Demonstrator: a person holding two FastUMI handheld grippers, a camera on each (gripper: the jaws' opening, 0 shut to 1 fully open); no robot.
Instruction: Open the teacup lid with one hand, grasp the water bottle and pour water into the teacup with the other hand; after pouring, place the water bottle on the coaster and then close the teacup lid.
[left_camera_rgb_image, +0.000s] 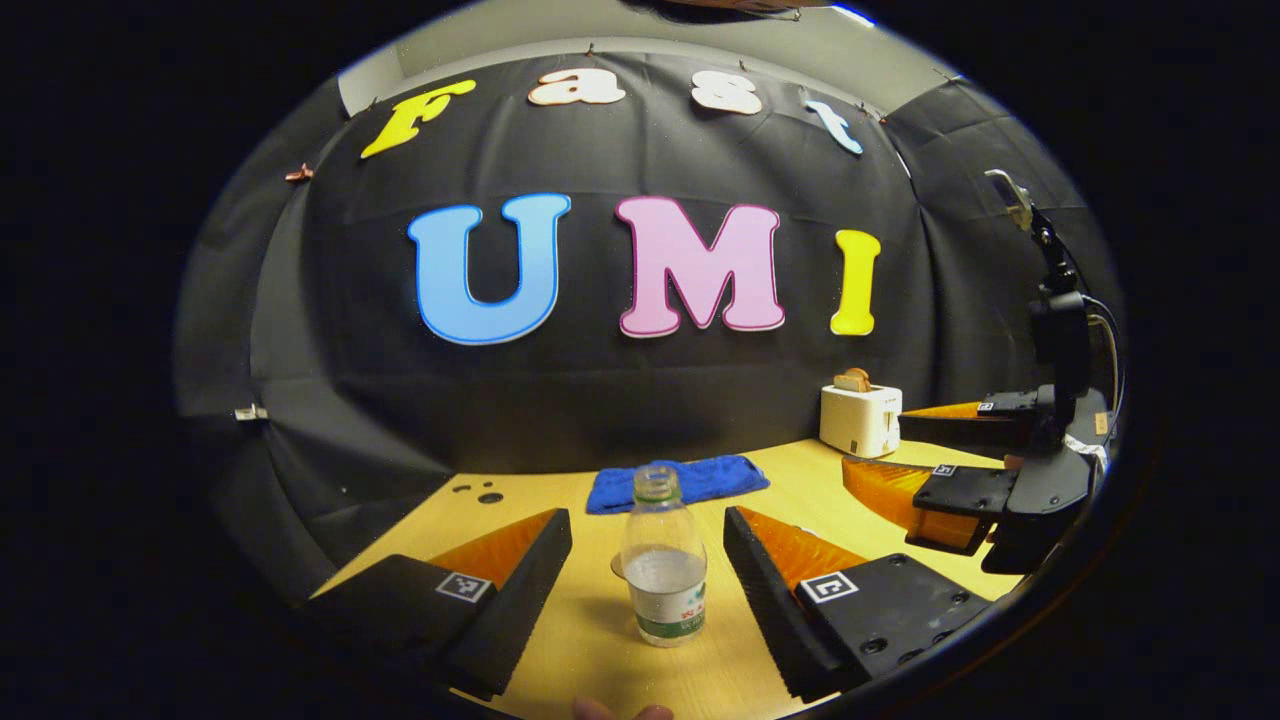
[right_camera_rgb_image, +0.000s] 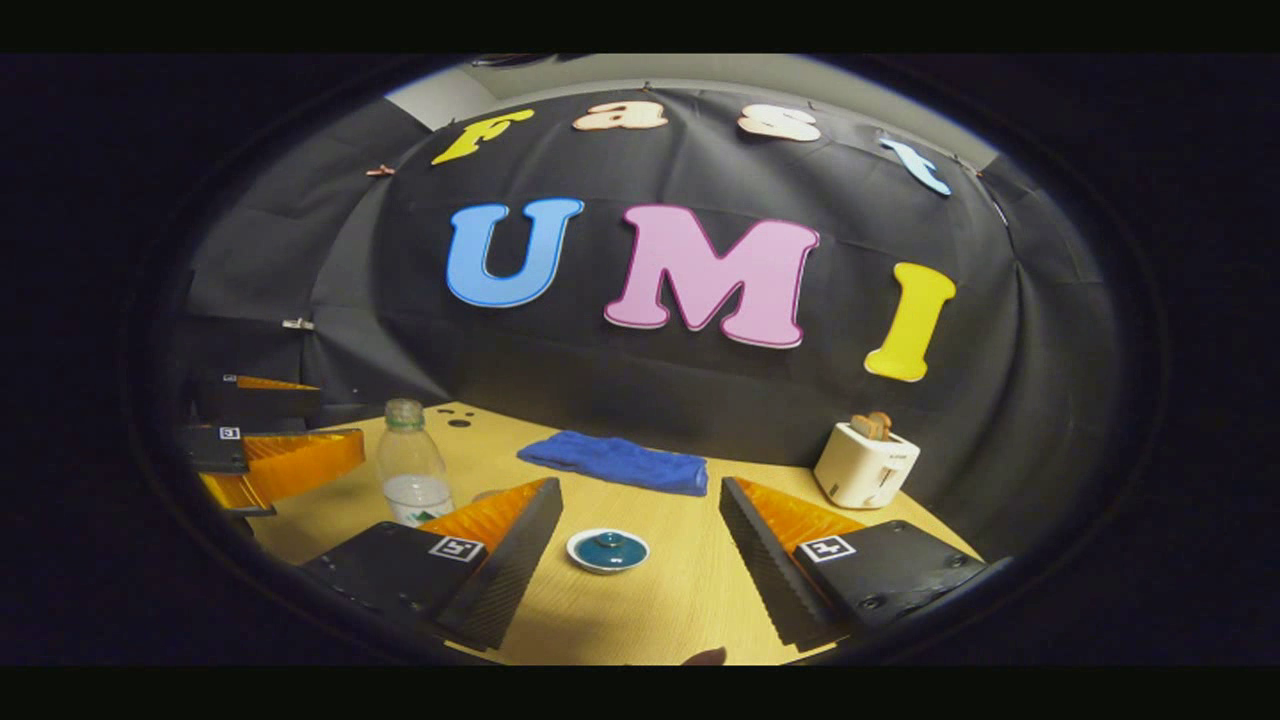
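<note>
In the left gripper view the left gripper (left_camera_rgb_image: 648, 560) hangs low over the table (left_camera_rgb_image: 590, 650) with its fingers wide apart, and the bottle (left_camera_rgb_image: 663, 565) stands upright between them, touching neither. The bottle is uncapped and holds a little water. A round edge peeps out just behind its left side, perhaps the coaster, but I cannot tell. The right gripper (left_camera_rgb_image: 905, 470) shows at the right edge, also spread, with a toaster (left_camera_rgb_image: 860, 418) behind it and a blue cloth (left_camera_rgb_image: 680, 482) at the back of the table

In the right gripper view the right gripper (right_camera_rgb_image: 640, 545) has its fingers well apart, and the teacup lid (right_camera_rgb_image: 607, 550) sits between and just ahead of them, untouched. The cup under it is hard to make out. The bottle (right_camera_rgb_image: 410, 470) stands off to the left, framed by the left gripper (right_camera_rgb_image: 275, 455)

I judge this the opening step: both tools lined up, nothing gripped. Next the right fingers need to drop and close on the lid's knob, then lift straight up; the left should close on the bottle's body, gently, as thin plastic will give
</note>
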